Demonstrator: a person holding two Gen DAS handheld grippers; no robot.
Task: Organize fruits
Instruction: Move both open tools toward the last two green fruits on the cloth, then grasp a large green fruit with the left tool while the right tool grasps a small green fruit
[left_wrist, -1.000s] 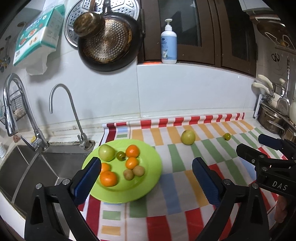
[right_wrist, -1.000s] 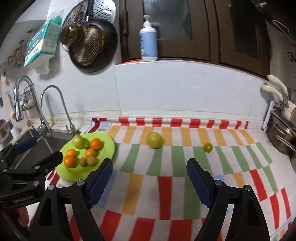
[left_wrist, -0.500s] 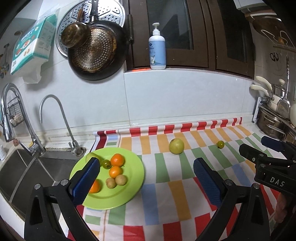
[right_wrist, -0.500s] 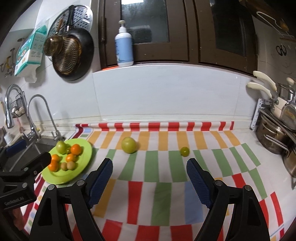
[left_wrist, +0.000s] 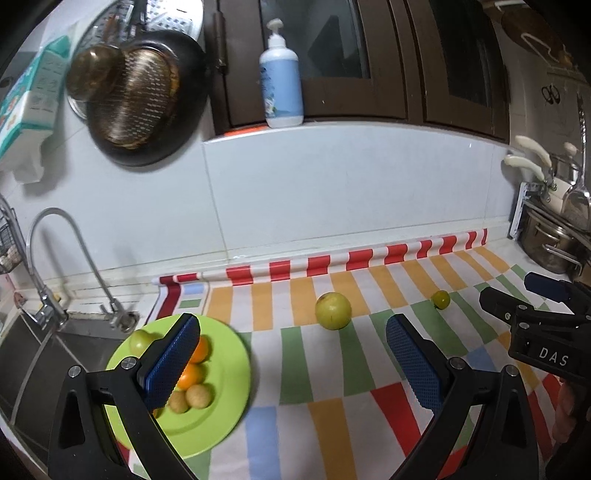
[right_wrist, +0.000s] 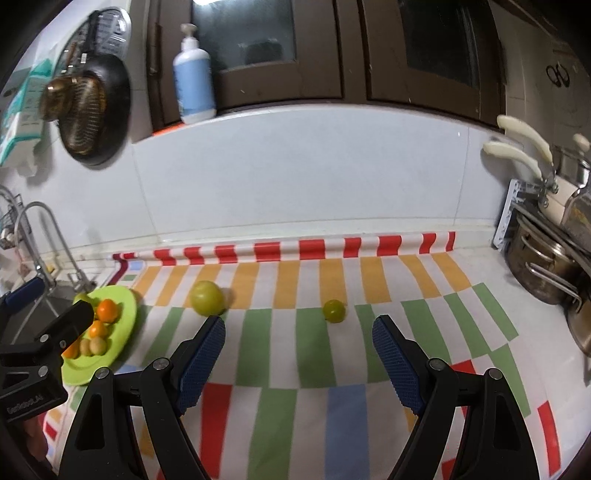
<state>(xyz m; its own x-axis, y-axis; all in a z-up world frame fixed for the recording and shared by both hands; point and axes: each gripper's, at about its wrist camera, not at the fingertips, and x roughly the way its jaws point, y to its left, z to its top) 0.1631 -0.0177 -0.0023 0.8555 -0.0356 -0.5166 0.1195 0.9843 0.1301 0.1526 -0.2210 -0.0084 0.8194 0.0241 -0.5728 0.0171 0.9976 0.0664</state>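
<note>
The tabletop carries a striped cloth that runs from the sink edge at the left toward the pots at the right. On the cloth's left end, by the sink, sits the green plate with oranges, a green fruit and small brown fruits already gathered on it. Two fruits lie loose nearer the cloth's back edge: the large green apple about mid-cloth and the small green lime to its right, well apart from each other and from the plate.

The left gripper and right gripper both hover above the cloth with jaws spread wide and nothing between them.

Likely risks: both loose fruits are round, so an off-centre pinch could squirt one away, rolling toward the wall or the pots; a drop onto the crowded plate could knock a fruit into the sink.

Being near-spherical, neither fruit has a clear long axis; the apple's stem direction is not readable.
</note>
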